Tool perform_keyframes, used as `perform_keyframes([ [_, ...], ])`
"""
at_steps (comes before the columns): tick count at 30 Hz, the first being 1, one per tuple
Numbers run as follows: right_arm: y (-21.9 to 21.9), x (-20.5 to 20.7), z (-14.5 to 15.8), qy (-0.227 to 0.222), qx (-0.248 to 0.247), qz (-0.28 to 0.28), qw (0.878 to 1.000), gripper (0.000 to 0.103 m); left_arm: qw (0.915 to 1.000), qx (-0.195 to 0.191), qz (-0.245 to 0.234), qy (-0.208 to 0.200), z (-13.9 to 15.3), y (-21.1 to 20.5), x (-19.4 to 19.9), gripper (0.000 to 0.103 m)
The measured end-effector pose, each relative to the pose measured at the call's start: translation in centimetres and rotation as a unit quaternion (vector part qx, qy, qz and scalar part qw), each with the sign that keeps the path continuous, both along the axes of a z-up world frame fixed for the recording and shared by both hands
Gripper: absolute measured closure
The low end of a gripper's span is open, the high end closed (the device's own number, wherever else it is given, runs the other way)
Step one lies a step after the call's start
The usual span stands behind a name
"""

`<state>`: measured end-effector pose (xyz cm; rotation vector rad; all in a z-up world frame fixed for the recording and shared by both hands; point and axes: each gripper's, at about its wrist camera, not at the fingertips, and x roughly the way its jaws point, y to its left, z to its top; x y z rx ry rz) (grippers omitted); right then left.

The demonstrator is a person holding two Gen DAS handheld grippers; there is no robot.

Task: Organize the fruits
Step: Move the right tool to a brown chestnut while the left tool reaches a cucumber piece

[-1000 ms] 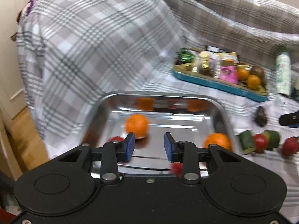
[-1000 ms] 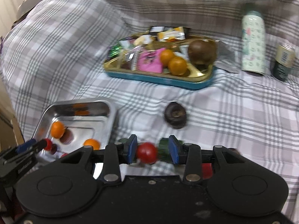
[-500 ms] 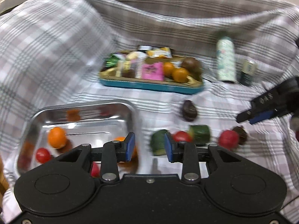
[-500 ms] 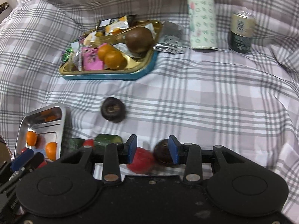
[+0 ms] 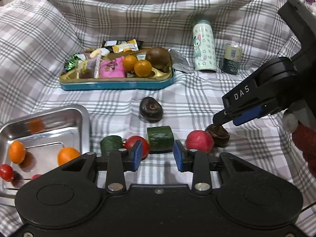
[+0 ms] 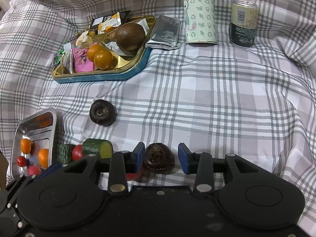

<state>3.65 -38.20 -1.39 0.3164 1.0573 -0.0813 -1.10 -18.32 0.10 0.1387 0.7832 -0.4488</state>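
Observation:
A steel tray (image 5: 85,122) at the left holds two oranges (image 5: 67,155) and small red fruits (image 5: 6,172); it also shows in the right wrist view (image 6: 52,130). On the checked cloth lie two green cucumber pieces (image 5: 160,137), a red tomato (image 5: 138,145), a red fruit (image 5: 199,141) and two dark brown fruits (image 5: 151,109). My left gripper (image 5: 157,156) is open and empty just before the cucumber piece. My right gripper (image 6: 161,158) is open around a dark brown fruit (image 6: 159,158), jaws apart from it; it shows in the left wrist view (image 5: 225,119).
A blue and gold tin tray (image 5: 116,83) at the back holds snack packets, two oranges (image 5: 142,68) and a brown fruit (image 5: 159,58). A patterned bottle (image 5: 204,46), a can (image 5: 232,58) and a foil packet (image 6: 165,32) stand at the back right.
My left gripper swung right from over the steel tray to the fruits on the cloth. My right gripper moved right, from the red tomato to the dark brown fruit.

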Motion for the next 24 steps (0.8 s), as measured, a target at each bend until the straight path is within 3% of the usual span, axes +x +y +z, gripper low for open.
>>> perform_keyframes([
  [15, 0.4, 0.5, -0.6, 0.018, -0.017, 0.018, 1.000, 0.062, 0.9987, -0.015, 0.025, 0.041, -1.2, -1.5, 2.3, 0.060],
  [24, -0.2, 0.5, -0.6, 0.016, -0.006, 0.009, 1.000, 0.062, 0.9993, 0.004, 0.035, 0.015, -1.1, -2.5, 3.1, 0.060],
])
